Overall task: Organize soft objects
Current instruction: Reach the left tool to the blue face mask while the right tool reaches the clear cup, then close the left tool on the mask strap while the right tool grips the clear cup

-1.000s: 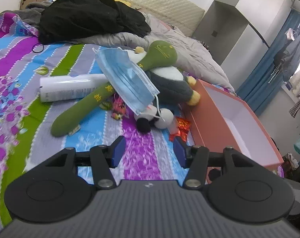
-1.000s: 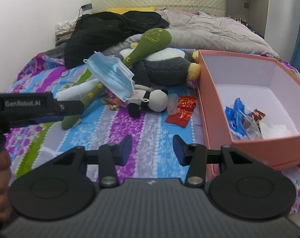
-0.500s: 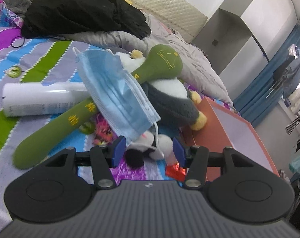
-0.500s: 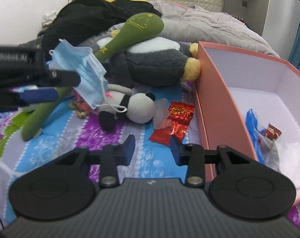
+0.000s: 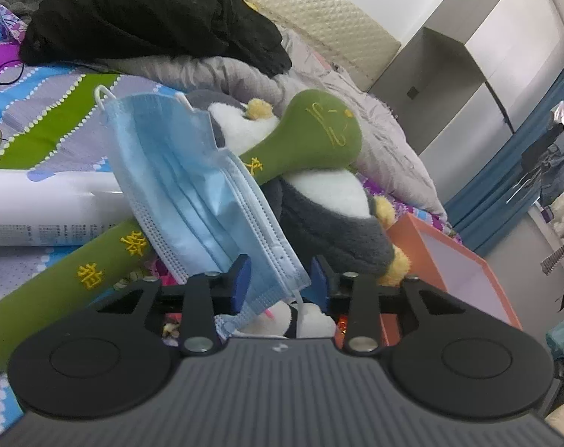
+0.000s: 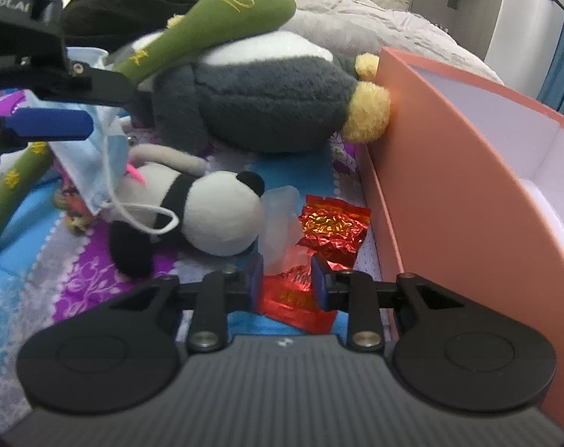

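Blue pleated fabric of a face mask (image 5: 192,186) lay draped over a long green plush club (image 5: 304,141), which rested across a grey-and-white penguin plush (image 5: 330,208) on the bed's striped sheet (image 5: 51,111). The left gripper (image 5: 278,279) had just been closing its jaws, and the mask's lower corner hung between its blue pads; the left pad (image 5: 239,279) appeared to touch the fabric, while a gap showed beside the right pad, so the mask was not yet pinched. A white cylinder (image 5: 40,208) lay behind the club on the sheet, and a heap of black clothing (image 5: 140,15) sat further back near the padded headboard. In the right wrist view, the right gripper (image 6: 285,279) had likewise just been narrowing, its pads standing either side of a clear crumpled wrapper (image 6: 282,219) and over a red foil packet (image 6: 297,298); whether they pressed on either I could not tell. A second crinkled red foil packet (image 6: 334,227) lay just beyond, touching the clear wrapper. A small panda plush (image 6: 215,216) lay beside the wrapper, with the mask's white ear loop trailing over it. The orange box (image 6: 449,186) stood open just to the right, the penguin's yellow foot against its wall.
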The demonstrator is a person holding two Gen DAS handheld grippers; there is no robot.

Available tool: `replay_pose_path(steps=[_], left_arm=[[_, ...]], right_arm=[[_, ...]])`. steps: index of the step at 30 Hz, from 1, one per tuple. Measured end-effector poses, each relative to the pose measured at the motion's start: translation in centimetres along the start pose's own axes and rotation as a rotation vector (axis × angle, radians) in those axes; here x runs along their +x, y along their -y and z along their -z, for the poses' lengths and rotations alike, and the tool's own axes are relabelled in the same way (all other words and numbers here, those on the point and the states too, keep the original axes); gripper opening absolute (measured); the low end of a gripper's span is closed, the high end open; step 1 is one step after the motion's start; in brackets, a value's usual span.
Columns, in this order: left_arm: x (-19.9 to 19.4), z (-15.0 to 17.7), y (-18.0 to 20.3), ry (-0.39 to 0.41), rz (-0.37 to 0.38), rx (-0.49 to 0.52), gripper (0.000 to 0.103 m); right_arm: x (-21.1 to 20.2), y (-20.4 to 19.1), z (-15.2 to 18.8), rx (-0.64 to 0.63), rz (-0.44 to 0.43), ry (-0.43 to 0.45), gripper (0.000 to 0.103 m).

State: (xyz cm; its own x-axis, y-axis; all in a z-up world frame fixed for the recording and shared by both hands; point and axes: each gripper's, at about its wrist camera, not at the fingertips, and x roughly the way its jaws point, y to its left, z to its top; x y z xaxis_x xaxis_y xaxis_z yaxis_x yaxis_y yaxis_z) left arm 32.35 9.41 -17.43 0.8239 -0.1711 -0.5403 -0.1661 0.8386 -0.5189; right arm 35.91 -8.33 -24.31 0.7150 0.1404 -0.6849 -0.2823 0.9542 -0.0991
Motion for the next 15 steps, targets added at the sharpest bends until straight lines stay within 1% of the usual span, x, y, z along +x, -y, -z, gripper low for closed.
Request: replay_pose_path(steps=[1, 2, 3, 4, 8, 11, 12, 13, 15], left_arm=[[0.3, 0.0, 0.0, -0.001, -0.005, 0.009, 0.024], [0.6, 0.0, 0.1, -0.005, -0.014, 0.019, 0.021], [0.9, 0.0, 0.1, -0.011, -0.021, 0.023, 0.015], [1.1, -0.1, 0.0, -0.017, -0.022, 0.021, 0.008], [1.1, -0.5, 0.1, -0.047, -0.019, 0.041, 0.004], [0.6, -1.0, 0.4, -0.093, 0.002, 0.048, 0.003], [0.4, -1.1, 0.5, -0.112, 0.005, 0.056, 0.003], [0.2, -1.2, 0.7, -0.131, 0.007, 0.066, 0.003], [-0.2, -1.4, 1.3, -0.192, 0.008, 0.097, 0.003]], right_arm=[[0.2, 0.0, 0.0, 0.003, -0.007, 0.001, 0.027], [0.4, -0.1, -0.1, -0.002, -0.012, 0.002, 0.024], [0.6, -0.3, 0.0, -0.009, -0.014, -0.002, 0.018], [0.7, -0.4, -0.1, -0.011, -0.017, -0.005, 0.014], [0.2, -0.7, -0.1, -0.022, -0.024, 0.001, 0.010], [-0.7, -0.6, -0.2, -0.022, -0.025, 0.004, 0.009], [-1.0, -0.5, -0.2, -0.019, -0.026, 0.003, 0.008], [-1.3, -0.4, -0.2, -0.014, -0.029, 0.002, 0.003], [-2.1, -0.3, -0.1, -0.005, -0.037, -0.002, 0.003]])
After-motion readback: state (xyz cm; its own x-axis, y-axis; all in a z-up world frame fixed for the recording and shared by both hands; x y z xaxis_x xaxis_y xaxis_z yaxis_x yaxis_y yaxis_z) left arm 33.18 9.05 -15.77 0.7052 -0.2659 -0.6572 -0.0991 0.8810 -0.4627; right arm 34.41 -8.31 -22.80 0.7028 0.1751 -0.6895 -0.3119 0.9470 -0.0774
